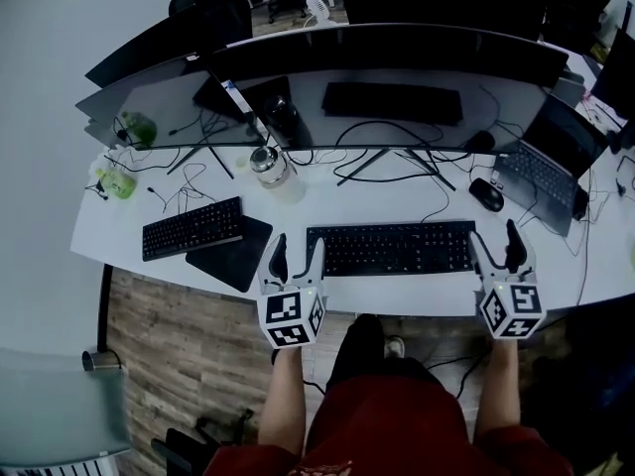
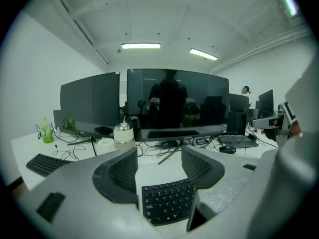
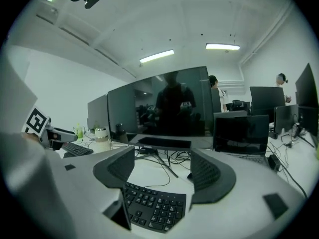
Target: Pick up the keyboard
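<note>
Desk point(image 1: 397, 291), left tool point(image 1: 299, 246), right tool point(image 1: 493, 238) astride keyboard point(image 1: 392, 248)

The keyboard point(image 1: 392, 248) is black, long and slim. It lies flat, keys up, on the white counter point(image 1: 397, 296), close to the near edge, running left to right at the middle.

The right gripper point(image 3: 161, 166) holds its jaws apart, keyboard point(image 3: 154, 208) end lying between them; monitor point(image 3: 164, 108) straight beyond, laptop point(image 3: 241, 133) past the right-hand jaw.
</note>
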Tool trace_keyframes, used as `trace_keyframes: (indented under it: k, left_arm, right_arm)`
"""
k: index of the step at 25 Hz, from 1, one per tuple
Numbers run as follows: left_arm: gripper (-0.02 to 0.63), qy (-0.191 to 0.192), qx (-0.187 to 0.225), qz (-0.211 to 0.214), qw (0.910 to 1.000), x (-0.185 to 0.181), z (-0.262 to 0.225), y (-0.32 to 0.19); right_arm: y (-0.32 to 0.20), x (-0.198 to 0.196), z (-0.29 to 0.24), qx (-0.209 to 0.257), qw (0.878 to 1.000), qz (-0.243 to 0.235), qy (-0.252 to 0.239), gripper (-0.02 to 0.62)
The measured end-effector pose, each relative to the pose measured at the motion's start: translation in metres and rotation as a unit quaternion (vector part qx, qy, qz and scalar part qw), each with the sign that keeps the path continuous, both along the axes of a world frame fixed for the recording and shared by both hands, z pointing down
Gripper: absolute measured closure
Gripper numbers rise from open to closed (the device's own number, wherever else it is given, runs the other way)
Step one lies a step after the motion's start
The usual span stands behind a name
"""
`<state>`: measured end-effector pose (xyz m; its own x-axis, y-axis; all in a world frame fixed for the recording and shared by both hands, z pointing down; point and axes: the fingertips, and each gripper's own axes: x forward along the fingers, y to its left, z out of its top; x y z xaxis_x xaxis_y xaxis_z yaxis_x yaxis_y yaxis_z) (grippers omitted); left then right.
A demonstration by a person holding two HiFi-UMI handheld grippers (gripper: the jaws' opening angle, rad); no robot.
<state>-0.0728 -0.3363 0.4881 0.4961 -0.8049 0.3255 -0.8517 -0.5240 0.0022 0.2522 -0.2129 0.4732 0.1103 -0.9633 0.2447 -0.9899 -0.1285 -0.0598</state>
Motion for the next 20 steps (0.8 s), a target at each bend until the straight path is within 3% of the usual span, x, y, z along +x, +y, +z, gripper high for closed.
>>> trace_keyframes:
  k: [10,20]
  left_arm:
    - [0.331,-0.015,-0.115,0.015,0.9931,-0.006,0.096,-0.009]
    - [0.280,-0.019,-0.205,0.028,0.9781,-0.009,0.162,-0.015]
  right_arm:
    - [-0.019,-0.009,0.099,-0.124,0.992,-0.017,-0.025,0.232]
    - [-0.016,-0.006,0.178,-0.232,0.970,-0.022,-0.068,0.169]
